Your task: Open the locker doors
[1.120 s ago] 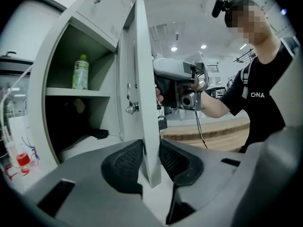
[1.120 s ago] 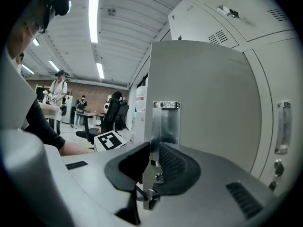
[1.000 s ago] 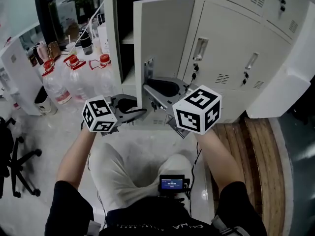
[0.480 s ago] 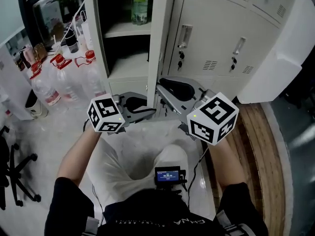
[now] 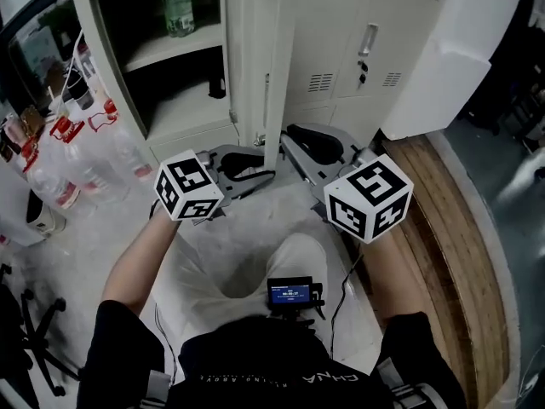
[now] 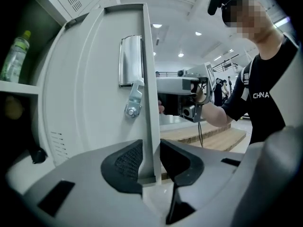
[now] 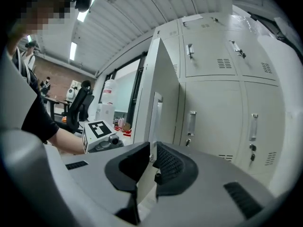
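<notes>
The pale grey locker door [image 5: 264, 66] stands swung out, edge-on in the head view. My left gripper [image 5: 254, 167] reaches its lower free edge from the left, my right gripper [image 5: 291, 145] from the right. In the left gripper view the door [image 6: 94, 108] has its edge between the jaws of the left gripper [image 6: 150, 162]; they have just been opening slightly, but both pads still lie against the edge. In the right gripper view the right gripper [image 7: 151, 162] is shut on the thin edge of the door [image 7: 165, 79]. The door's latch handle [image 6: 130, 65] shows on its inner face.
Inside the open locker, a green bottle [image 5: 177, 7] stands on the upper shelf. Large water jugs [image 5: 64, 160] crowd the floor at the left. Closed locker doors [image 5: 375, 24] lie to the right, then a white box [image 5: 451, 49] and a wooden platform [image 5: 443, 220].
The door has swung further out, from showing its face to standing edge-on, with both grippers moving along at its lower edge. More of the locker's inside shows.
</notes>
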Action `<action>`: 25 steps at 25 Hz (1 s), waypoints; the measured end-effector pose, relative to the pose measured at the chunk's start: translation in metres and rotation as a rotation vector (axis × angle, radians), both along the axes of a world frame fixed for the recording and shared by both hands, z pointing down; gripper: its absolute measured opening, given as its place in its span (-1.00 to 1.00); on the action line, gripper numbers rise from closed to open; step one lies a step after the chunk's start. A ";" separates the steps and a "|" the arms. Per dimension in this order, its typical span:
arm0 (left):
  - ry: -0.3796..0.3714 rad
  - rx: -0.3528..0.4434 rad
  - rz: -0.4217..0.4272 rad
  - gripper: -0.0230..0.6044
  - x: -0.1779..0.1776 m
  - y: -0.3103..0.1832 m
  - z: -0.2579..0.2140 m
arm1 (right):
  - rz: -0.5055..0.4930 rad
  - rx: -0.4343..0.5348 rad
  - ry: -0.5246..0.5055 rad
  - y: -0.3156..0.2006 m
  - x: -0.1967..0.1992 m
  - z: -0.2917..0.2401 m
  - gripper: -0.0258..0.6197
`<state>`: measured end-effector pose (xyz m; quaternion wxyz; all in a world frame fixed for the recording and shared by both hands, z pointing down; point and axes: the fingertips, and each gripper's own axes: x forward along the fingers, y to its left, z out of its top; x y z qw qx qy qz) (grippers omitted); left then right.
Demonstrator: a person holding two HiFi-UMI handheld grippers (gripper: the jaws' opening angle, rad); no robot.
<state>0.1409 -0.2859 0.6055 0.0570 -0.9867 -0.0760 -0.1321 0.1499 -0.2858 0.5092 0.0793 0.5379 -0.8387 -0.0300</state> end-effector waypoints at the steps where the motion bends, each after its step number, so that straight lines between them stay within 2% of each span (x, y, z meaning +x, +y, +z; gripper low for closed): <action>1: 0.001 -0.001 0.013 -0.55 0.008 0.001 0.001 | 0.033 -0.008 0.004 0.002 0.008 0.004 -0.73; 4: 0.010 -0.005 0.024 -0.55 0.030 -0.001 0.000 | 0.118 -0.020 0.021 0.004 0.030 0.012 -0.73; 11: 0.049 -0.056 -0.031 -0.55 0.080 -0.016 0.002 | 0.251 -0.040 0.005 0.000 0.065 0.027 -0.73; 13: 0.054 -0.056 -0.051 -0.55 0.091 -0.020 0.003 | 0.285 -0.046 0.029 -0.004 0.069 0.032 -0.73; 20: 0.070 -0.041 -0.093 -0.55 0.113 -0.026 0.003 | 0.422 -0.039 0.057 -0.020 0.093 0.031 -0.73; 25: 0.073 -0.028 -0.075 -0.55 0.114 -0.026 0.004 | 0.428 -0.045 0.064 -0.021 0.095 0.032 -0.73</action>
